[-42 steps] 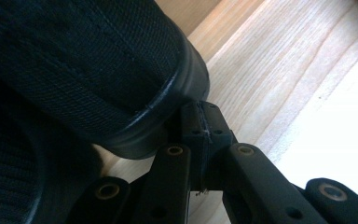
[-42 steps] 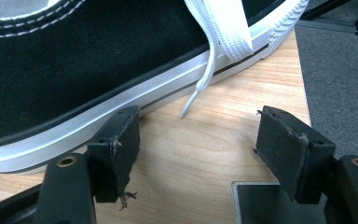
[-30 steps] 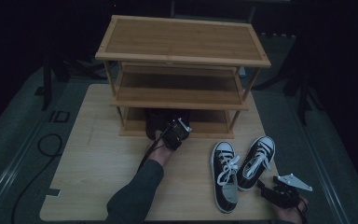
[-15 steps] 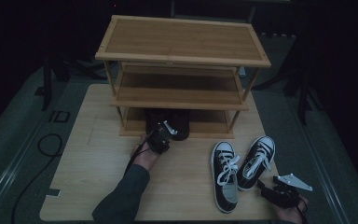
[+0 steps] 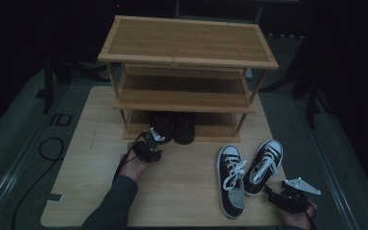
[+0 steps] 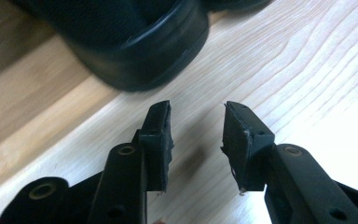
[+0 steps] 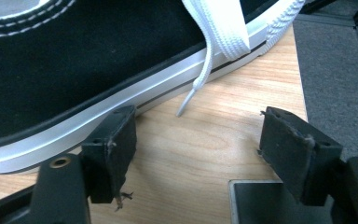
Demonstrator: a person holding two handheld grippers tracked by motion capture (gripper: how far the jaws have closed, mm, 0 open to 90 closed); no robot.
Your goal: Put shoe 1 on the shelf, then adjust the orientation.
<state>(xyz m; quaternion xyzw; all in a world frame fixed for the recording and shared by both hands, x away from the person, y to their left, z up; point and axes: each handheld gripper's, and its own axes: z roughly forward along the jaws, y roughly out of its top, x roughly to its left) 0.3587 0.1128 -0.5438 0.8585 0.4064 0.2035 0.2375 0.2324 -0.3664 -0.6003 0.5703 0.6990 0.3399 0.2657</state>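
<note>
A pair of black shoes (image 5: 173, 126) stands on the bottom shelf of a wooden rack (image 5: 187, 43). My left gripper (image 5: 154, 139) hovers just in front of them. Its jaws have just been opening and now stand apart over bare wood, with nothing between them. In the left gripper view (image 6: 196, 109) the heel of one black shoe (image 6: 135, 42) lies just beyond the fingertips. Two black-and-white sneakers (image 5: 247, 172) lie on the table at the right. My right gripper (image 5: 270, 192) rests at the near right corner, open, beside a sneaker's white sole (image 7: 65, 135); a lace end (image 7: 200, 84) dangles ahead of it.
The rack has three slatted tiers, and its upper two (image 5: 184, 88) hold nothing. The wooden table (image 5: 187, 191) ends close behind my right gripper, with grey floor (image 7: 335, 70) beyond its right edge. A black cable (image 5: 48, 148) lies on the floor at the left.
My left gripper has drawn back from the black shoes, toward the left and the near side. The right gripper and both pairs of shoes have stayed put.
</note>
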